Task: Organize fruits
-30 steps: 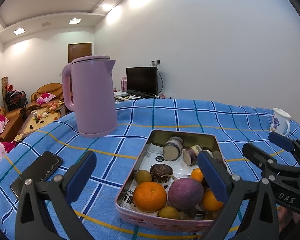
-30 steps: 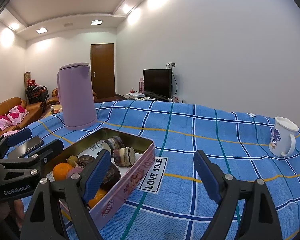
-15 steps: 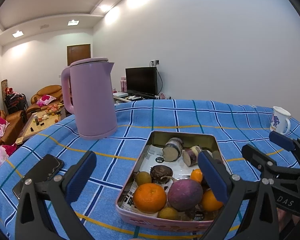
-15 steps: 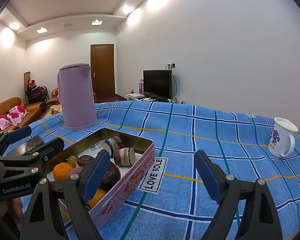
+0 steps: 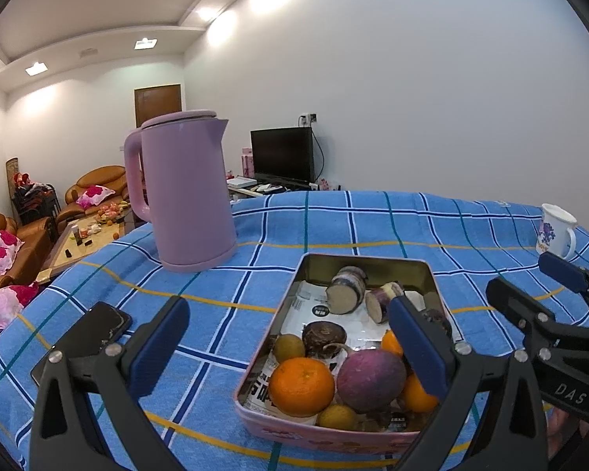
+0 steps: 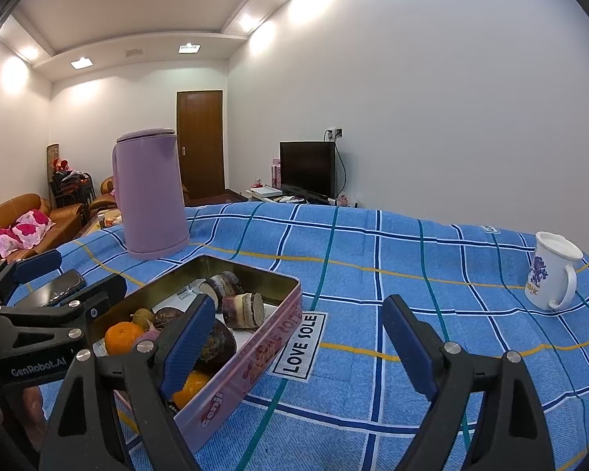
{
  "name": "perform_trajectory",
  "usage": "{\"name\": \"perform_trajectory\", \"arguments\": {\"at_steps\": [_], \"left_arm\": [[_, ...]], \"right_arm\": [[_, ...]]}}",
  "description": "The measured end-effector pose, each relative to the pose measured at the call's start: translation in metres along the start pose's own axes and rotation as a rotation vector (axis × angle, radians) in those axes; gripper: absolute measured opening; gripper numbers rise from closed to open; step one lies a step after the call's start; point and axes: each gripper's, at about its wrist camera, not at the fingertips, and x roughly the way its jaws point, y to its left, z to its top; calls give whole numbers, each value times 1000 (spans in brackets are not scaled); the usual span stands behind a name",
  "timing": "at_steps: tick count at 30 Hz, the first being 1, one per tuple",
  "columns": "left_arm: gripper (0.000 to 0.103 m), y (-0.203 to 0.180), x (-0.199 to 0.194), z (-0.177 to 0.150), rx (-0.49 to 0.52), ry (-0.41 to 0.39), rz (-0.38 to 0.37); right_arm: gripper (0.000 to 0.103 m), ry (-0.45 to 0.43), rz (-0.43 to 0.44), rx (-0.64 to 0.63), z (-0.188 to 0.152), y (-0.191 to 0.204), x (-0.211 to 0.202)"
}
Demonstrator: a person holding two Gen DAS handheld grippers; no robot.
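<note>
While both your grippers hang wide apart and empty, the fruit tin lies just ahead of your left gripper, left of your right gripper.

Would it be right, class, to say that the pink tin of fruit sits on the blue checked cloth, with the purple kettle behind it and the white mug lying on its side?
Not quite. The white mug stands upright on the blue checked cloth, as the right wrist view shows. The pink tin and the purple kettle behind it are as stated.
</note>
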Motion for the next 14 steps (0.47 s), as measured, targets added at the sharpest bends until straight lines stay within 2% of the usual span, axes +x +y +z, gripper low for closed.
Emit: {"name": "perform_trajectory", "arguments": {"at_steps": [14], "left_arm": [[103, -1, -2, 0, 24, -6, 14]], "right_arm": [[88, 2, -3, -2, 0, 0, 1]]}}
